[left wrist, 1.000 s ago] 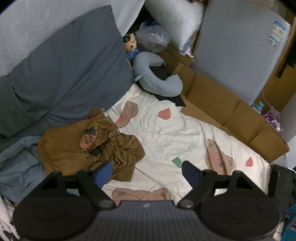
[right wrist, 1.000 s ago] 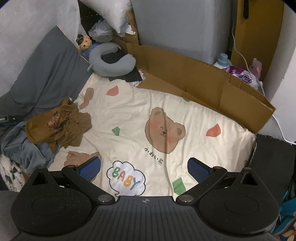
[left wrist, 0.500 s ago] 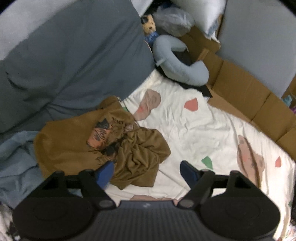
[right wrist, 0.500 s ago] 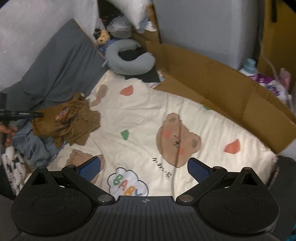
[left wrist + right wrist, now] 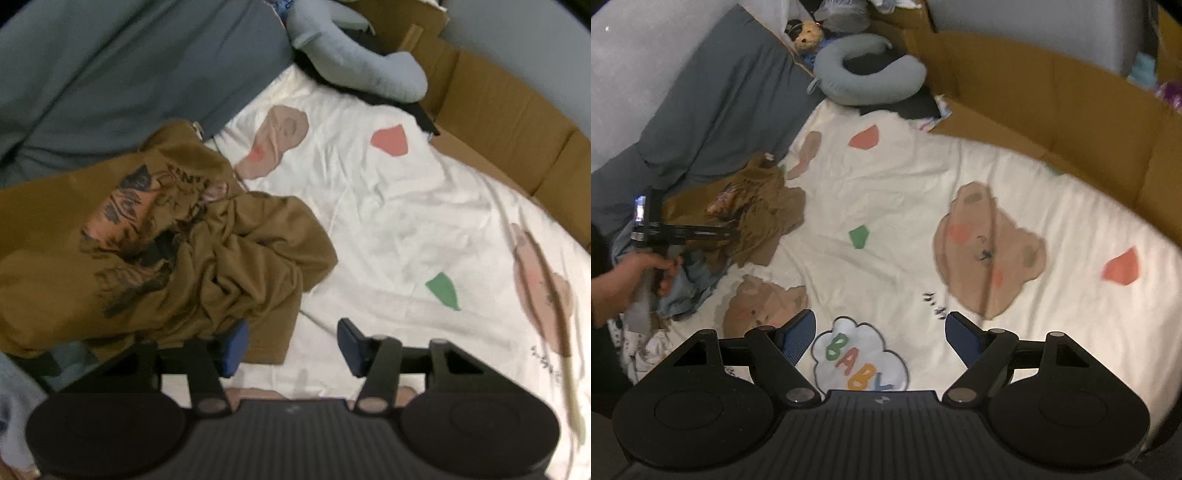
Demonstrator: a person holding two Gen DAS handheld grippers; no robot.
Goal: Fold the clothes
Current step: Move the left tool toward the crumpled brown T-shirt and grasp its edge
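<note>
A crumpled brown T-shirt [image 5: 177, 258] with a dark and pink print lies at the left edge of the cream printed blanket [image 5: 388, 221]. My left gripper [image 5: 293, 343] hovers low over the shirt's near right corner. Its jaws are closing, with a flap of brown cloth between them and the left pad against the folds; the pads do not pinch it. In the right wrist view, a hand [image 5: 639, 269] holds that left gripper [image 5: 733, 232] at the shirt [image 5: 764, 206]. My right gripper [image 5: 879, 338] hangs above the blanket's "BABY" cloud print [image 5: 860, 356], jaws closing with only blanket beneath.
A grey pillow [image 5: 731, 96] runs along the left. A grey neck pillow [image 5: 871, 77] and a small plush bear [image 5: 809, 33] sit at the back. Cardboard [image 5: 1071, 110] walls the right side. Blue denim [image 5: 687, 280] and a white patterned garment [image 5: 646, 347] are piled at the left.
Both grippers have dropped closer to the bed. The left one has closed in on the brown shirt and its jaws have narrowed; the right one's jaws have narrowed too.
</note>
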